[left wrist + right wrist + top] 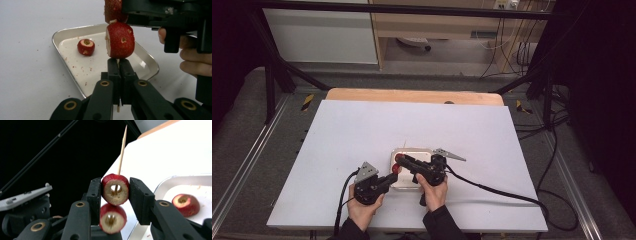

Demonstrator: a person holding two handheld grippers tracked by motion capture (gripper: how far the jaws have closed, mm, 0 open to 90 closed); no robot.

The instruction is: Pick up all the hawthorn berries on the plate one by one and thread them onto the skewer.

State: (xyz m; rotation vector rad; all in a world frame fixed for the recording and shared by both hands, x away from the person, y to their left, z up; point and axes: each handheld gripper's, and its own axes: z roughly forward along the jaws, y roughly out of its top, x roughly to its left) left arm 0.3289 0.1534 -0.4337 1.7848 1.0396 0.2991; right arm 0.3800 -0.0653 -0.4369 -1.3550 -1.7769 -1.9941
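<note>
A thin wooden skewer (122,152) runs through two cored red fruits. My right gripper (115,187) is shut on the upper fruit (116,193), its pads pressing both sides. The second fruit (112,218) sits just below it on the same stick. My left gripper (119,61) is shut on the skewer's lower end (117,108), right under the threaded fruit (120,40). A third, loose fruit (86,47) lies in the metal tray (65,33). In the high view both grippers, left (392,178) and right (405,161), meet over the tray (412,151).
The tray rests on a white table sheet (362,130) with red crumbs scattered around it. The skewer's sharp tip points up and away from the right gripper. Black cables (492,190) trail from both grippers across the table's near part.
</note>
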